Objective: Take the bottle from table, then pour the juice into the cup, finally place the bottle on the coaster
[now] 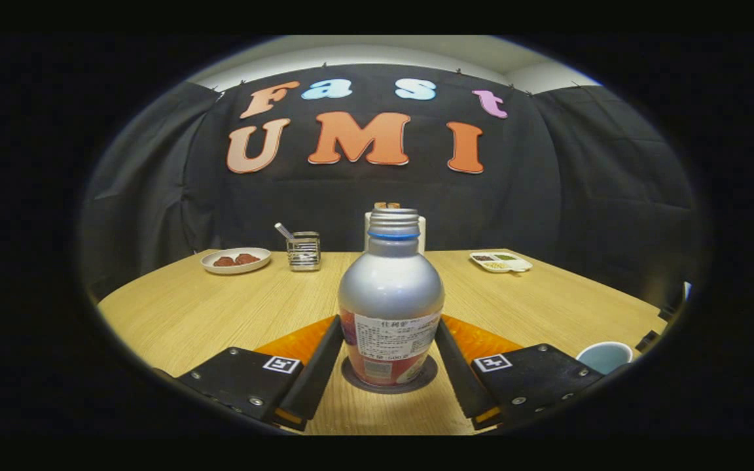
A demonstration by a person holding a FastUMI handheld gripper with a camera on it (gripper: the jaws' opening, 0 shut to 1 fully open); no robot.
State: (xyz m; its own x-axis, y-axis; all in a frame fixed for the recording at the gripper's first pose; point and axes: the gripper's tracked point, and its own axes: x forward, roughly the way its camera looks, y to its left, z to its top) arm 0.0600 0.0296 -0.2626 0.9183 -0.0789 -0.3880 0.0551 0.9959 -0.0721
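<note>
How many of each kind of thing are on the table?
Bottles: 1, silver bottle on the dark coaster, between the hand-held gripper fingers
Coasters: 1
Cups: 1, blue cup
Food dishes: 2, round plate, divided dish
Metal holders: 1, metal holder
Total: 6

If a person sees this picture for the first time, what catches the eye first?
The silver metal bottle with no cap stands upright on a dark round coaster, between the open gripper fingers, which flank it. A pale blue cup sits beside one finger, and a white plate of reddish food lies beyond.
</note>
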